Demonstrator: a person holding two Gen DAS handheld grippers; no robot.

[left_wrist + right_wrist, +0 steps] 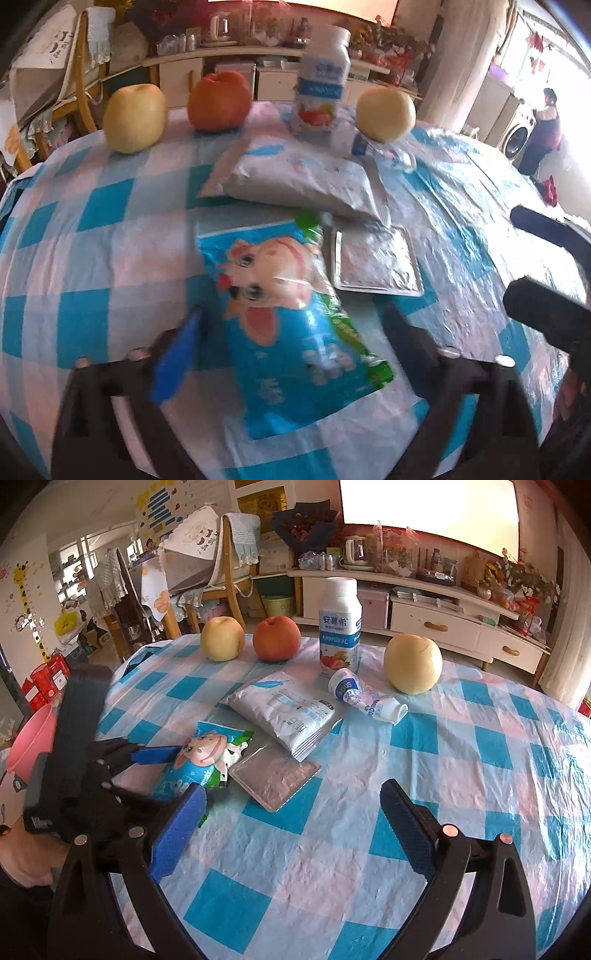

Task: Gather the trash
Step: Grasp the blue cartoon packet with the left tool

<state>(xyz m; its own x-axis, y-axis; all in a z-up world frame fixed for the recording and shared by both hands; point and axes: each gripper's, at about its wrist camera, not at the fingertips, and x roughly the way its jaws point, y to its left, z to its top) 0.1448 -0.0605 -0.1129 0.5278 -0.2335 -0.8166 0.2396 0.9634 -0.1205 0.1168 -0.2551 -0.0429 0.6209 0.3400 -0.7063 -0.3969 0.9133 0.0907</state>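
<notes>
Your left gripper (291, 325) stood released, its jaws wide to either side of the blue cartoon snack bag (291, 314) at lower centre of the left wrist view; neither pad pressed on it, though motion blur obscured the exact clearance. In the right wrist view that bag (207, 757) lay left of centre on the checked tablecloth (461, 746). Your right gripper (291, 823) was likewise released, with only bare cloth between its jaws. The flat silver packet (275, 775) lay just beside the bag, with the white pouch (284, 712) above it. A squeezed tube (365, 696) lay near the upright yogurt bottle (340, 627). Two yellow pears (221, 638) (413, 663) and a red apple (276, 638) lined the far edge.
</notes>
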